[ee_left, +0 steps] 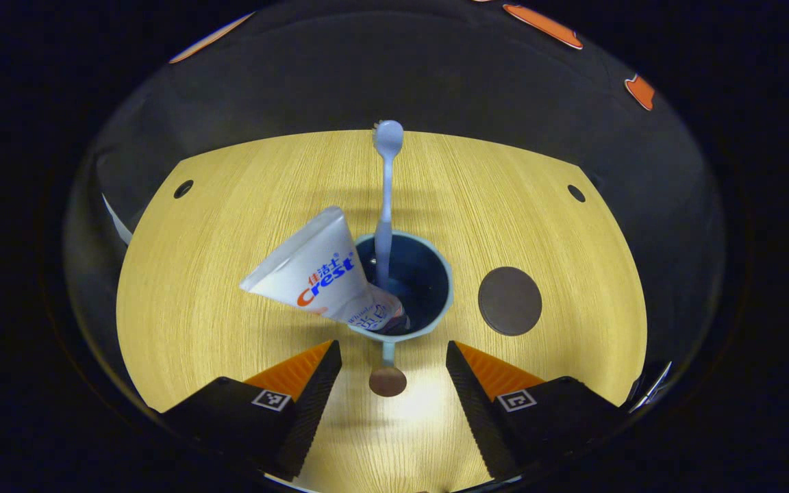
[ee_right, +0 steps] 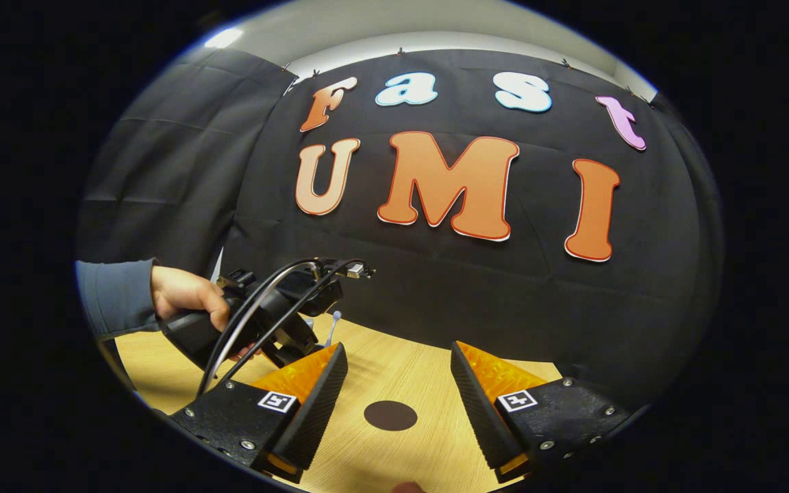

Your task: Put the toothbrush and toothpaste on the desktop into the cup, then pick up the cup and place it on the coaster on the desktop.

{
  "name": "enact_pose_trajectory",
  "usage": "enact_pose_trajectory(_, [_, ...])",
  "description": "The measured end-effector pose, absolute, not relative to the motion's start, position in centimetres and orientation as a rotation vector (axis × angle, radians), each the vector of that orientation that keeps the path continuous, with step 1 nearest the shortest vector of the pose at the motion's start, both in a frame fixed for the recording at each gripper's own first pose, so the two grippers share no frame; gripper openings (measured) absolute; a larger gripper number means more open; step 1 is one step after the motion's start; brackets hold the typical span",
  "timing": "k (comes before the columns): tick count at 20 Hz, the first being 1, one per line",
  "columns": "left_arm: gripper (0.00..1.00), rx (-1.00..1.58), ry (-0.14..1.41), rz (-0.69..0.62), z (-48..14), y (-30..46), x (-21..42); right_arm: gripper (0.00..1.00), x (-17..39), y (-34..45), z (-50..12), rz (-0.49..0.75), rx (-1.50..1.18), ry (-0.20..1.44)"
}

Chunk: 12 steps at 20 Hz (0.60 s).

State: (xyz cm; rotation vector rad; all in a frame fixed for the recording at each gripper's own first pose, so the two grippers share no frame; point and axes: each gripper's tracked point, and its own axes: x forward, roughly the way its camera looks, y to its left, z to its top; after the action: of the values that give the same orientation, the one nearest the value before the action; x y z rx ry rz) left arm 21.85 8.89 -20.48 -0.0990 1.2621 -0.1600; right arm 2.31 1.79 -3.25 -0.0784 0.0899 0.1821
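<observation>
In the left gripper view a blue cup [ee_left: 435, 301] stands on the wooden desktop [ee_left: 230, 205]. A pale blue toothbrush [ee_left: 386, 198] stands upright in it, head up. A white toothpaste tube [ee_left: 319, 274] leans out over the cup's left rim. The cup's handle [ee_left: 387, 373] points toward my left gripper [ee_left: 393, 373], which is open just short of the cup, one finger on each side of the handle. A dark round coaster [ee_left: 509, 301] lies right of the cup. My right gripper [ee_right: 398, 383] is open above the coaster [ee_right: 390, 415], holding nothing.
In the right gripper view a hand [ee_right: 185, 294] in a blue sleeve holds the other gripper's body [ee_right: 257, 315] at the left, with the toothbrush tip [ee_right: 335, 317] showing behind it. Two small dark holes [ee_left: 183, 188] mark the desktop's far corners. Black cloth walls the back.
</observation>
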Motion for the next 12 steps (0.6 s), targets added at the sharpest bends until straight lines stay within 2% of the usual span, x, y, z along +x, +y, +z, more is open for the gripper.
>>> enact_pose_trajectory(6, [0.72,-0.069,1.312,-0.155,-20.4,9.2,22.1,0.93,0.3,3.1,-4.1,0.231,-0.083,0.101])
enact_pose_trajectory(10, [0.72,-0.057,1.346,-0.132,-20.8,8.4,23.5,0.94,-0.5,2.8,-3.9,0.227,-0.073,0.094])
enact_pose_trajectory(11, [0.67,-0.059,1.349,-0.125,-20.7,8.2,24.1,0.94,-0.8,2.9,-3.8,0.232,-0.072,0.092])
enact_pose_trajectory(12, [0.48,-0.047,1.354,-0.105,-21.0,8.3,24.7,0.94,-1.0,2.8,-3.7,0.231,-0.077,0.088])
